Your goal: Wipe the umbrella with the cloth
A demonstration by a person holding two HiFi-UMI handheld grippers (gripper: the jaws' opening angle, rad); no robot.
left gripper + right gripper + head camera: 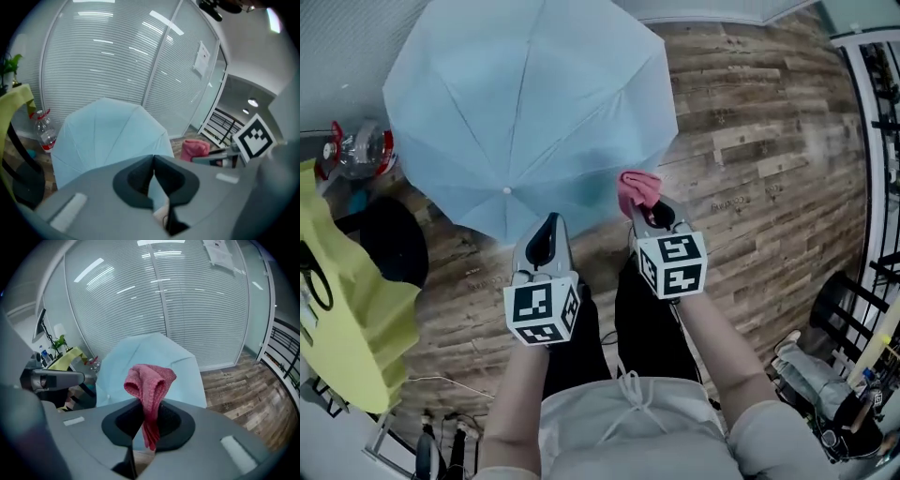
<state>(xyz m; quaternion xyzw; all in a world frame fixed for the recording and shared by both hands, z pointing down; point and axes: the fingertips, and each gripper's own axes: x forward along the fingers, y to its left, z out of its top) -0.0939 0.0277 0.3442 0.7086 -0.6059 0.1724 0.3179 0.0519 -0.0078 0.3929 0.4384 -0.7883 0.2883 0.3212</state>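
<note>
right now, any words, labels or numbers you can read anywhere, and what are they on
Nothing readable.
On the paper sheet on the glass wall: too blurred.
On the bottle label: too small.
On the cubes of left gripper and right gripper: square markers only, no letters.

**A:** Weathered wood-plank floor (pixel 769 141) underfoot, boards running out towards a black railing (pixel 219 125) on the right.

**B:** And straight ahead, a curved glass wall (pixel 117 61) lined with white horizontal blinds (pixel 187 301), a paper notice (pixel 202 57) stuck up high.

**A:** Ceiling light (pixel 253 101) glowing beyond the railing. Potted plant (pixel 10 63) far left, above some yellow fabric (pixel 18 101).
</note>
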